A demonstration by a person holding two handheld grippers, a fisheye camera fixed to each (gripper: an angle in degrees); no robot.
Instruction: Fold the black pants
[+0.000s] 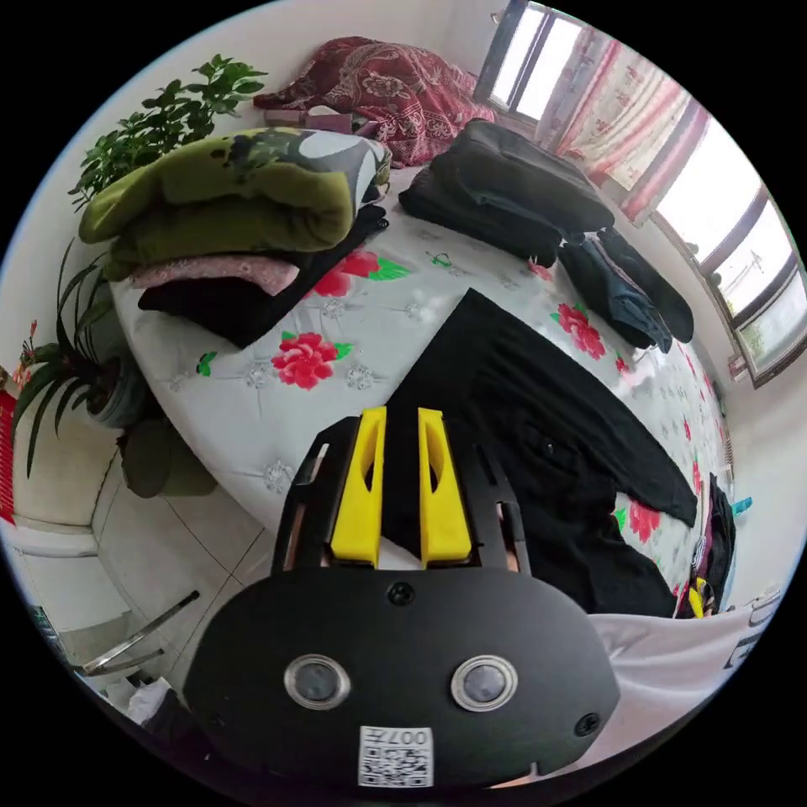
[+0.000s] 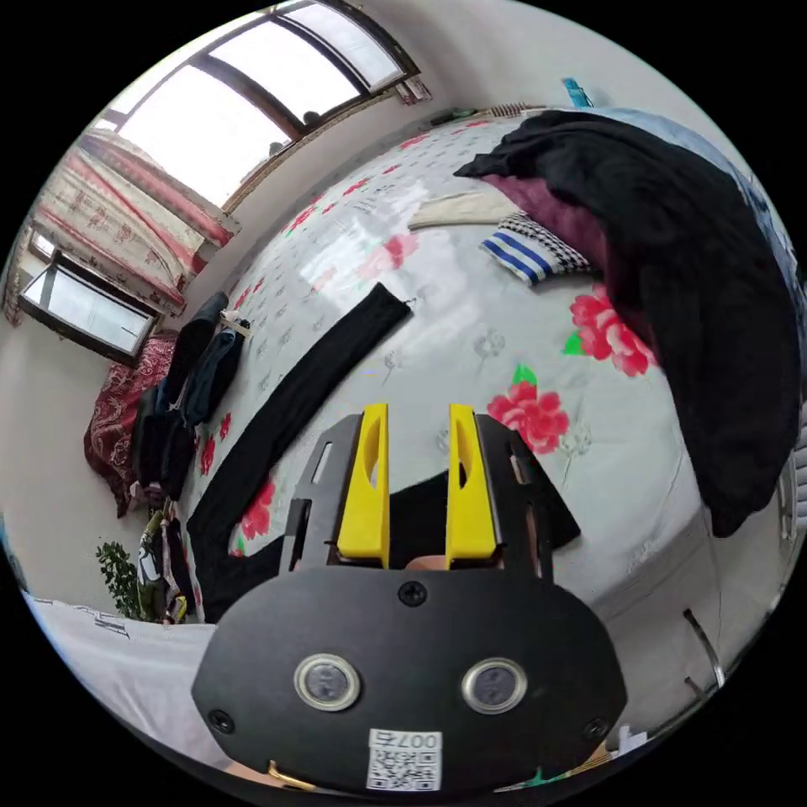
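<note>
The black pants (image 1: 538, 420) lie spread flat on the floral bedsheet (image 1: 277, 395). In the left gripper view my left gripper (image 1: 402, 420) hovers over the pants' near edge, its yellow jaws a small gap apart with black cloth showing between them. In the right gripper view one pant leg (image 2: 286, 412) stretches away across the bed to its hem near the middle. The other leg's end (image 2: 424, 513) lies right under my right gripper (image 2: 418, 416), whose jaws stand apart and hold nothing.
Folded green and dark clothes (image 1: 227, 202), black folded garments (image 1: 504, 193) and dark jeans (image 1: 626, 290) sit at the bed's far side. A heap of black and purple clothes (image 2: 689, 286), a striped cloth (image 2: 530, 248), potted plants (image 1: 168, 118) and a tiled floor (image 1: 168, 546) surround the bed.
</note>
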